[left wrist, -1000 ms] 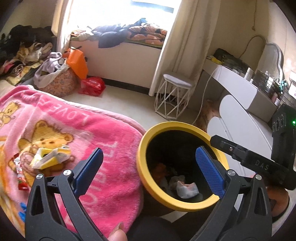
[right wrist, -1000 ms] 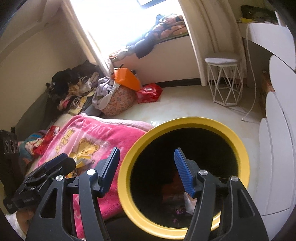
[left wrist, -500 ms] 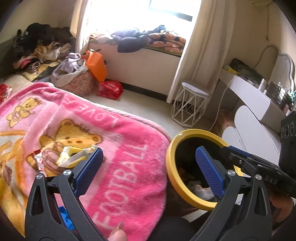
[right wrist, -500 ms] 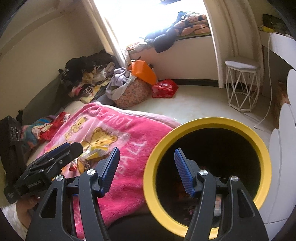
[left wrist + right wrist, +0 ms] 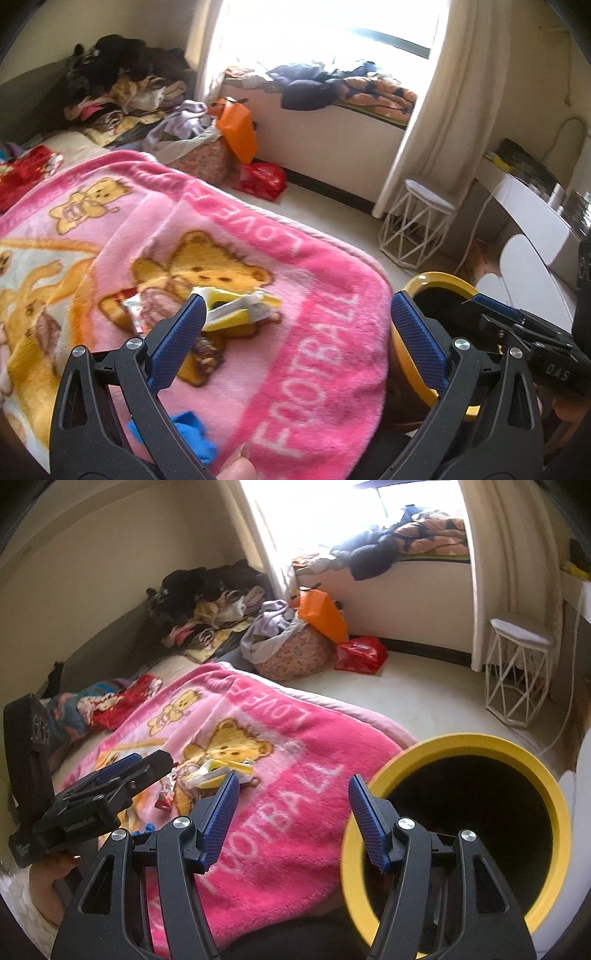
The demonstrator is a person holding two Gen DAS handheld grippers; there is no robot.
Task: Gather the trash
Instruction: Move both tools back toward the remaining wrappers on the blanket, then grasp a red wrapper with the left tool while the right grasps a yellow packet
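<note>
A yellow and white crumpled wrapper [image 5: 236, 306] lies on the pink bear blanket [image 5: 314, 295]; it also shows in the right wrist view [image 5: 221, 770]. A red wrapper [image 5: 131, 308] lies beside it, and a blue scrap [image 5: 192, 435] lies nearer me. The yellow-rimmed black bin [image 5: 480, 812] stands at the blanket's right edge [image 5: 436, 284]. My left gripper [image 5: 295, 332] is open and empty above the blanket, just short of the yellow wrapper. My right gripper [image 5: 291, 812] is open and empty between blanket and bin. The left gripper also shows in the right wrist view [image 5: 110, 786].
A white wire stool [image 5: 517, 672] stands on the pale floor by the curtain. A red bag [image 5: 360, 653], an orange bag [image 5: 321, 614] and a laundry basket [image 5: 291, 653] sit by the window bench. Clothes pile at the bed's far end. White furniture [image 5: 535, 229] stands right.
Both grippers have swung left, away from over the bin and toward the blanket. The yellow wrapper now sits close to my left gripper's left finger. Both stay open.
</note>
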